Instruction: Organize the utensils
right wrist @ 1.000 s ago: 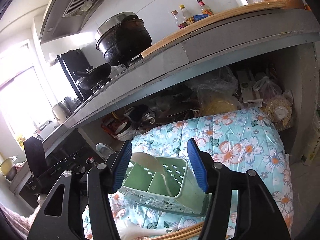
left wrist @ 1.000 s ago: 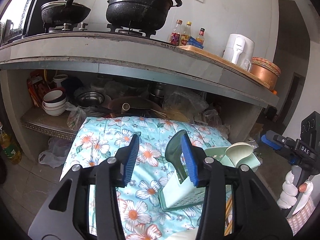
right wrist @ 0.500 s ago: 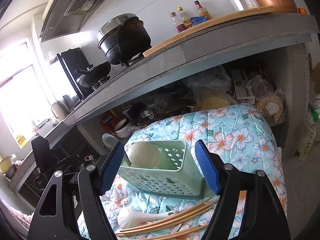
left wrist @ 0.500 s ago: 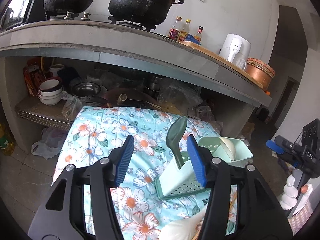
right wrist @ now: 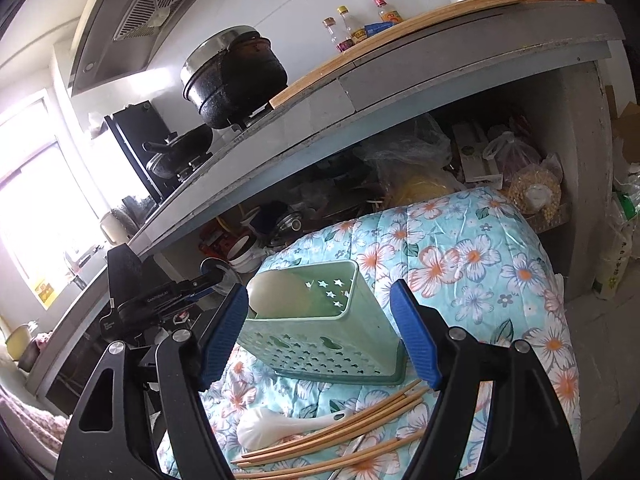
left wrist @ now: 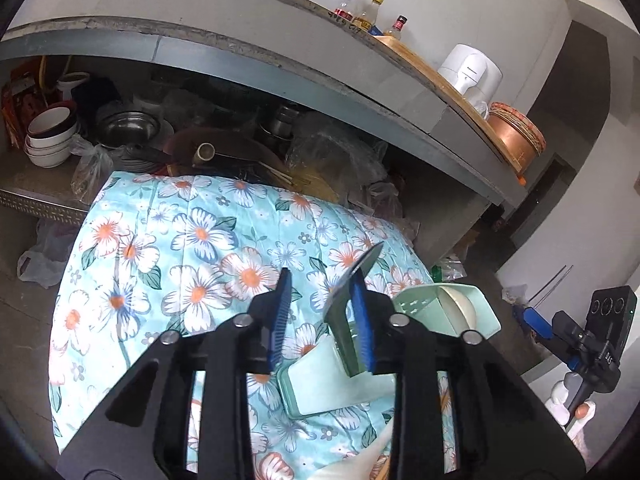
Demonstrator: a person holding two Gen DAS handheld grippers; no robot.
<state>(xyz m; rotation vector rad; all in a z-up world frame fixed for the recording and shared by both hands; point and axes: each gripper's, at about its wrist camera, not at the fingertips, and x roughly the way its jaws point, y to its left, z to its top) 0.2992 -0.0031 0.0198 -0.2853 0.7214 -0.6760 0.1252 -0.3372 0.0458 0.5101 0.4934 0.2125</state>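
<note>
A pale green utensil holder [right wrist: 320, 328] stands on the floral cloth [right wrist: 460, 264], a pale spoon bowl inside it. It also shows in the left wrist view [left wrist: 440, 312]. A dark green scoop [left wrist: 352, 292] stands in it, right beside my left gripper's [left wrist: 320, 320] right finger; the jaws are open and hold nothing. My right gripper [right wrist: 320, 336] is open, its fingers apart on either side of the holder. A white rice spoon [right wrist: 280, 428] and several wooden chopsticks [right wrist: 352, 432] lie on the cloth in front of the holder.
A concrete counter [left wrist: 280, 40] overhangs the far edge, with pots [right wrist: 236, 76], bottles [left wrist: 364, 12] and a white kettle [left wrist: 472, 76]. The shelf under it holds bowls [left wrist: 48, 136], pans and bags. The other gripper shows at right [left wrist: 576, 344].
Both grippers have pulled back and tilted down. The left jaws have narrowed. The white spoon and chopsticks have come into the right wrist view.
</note>
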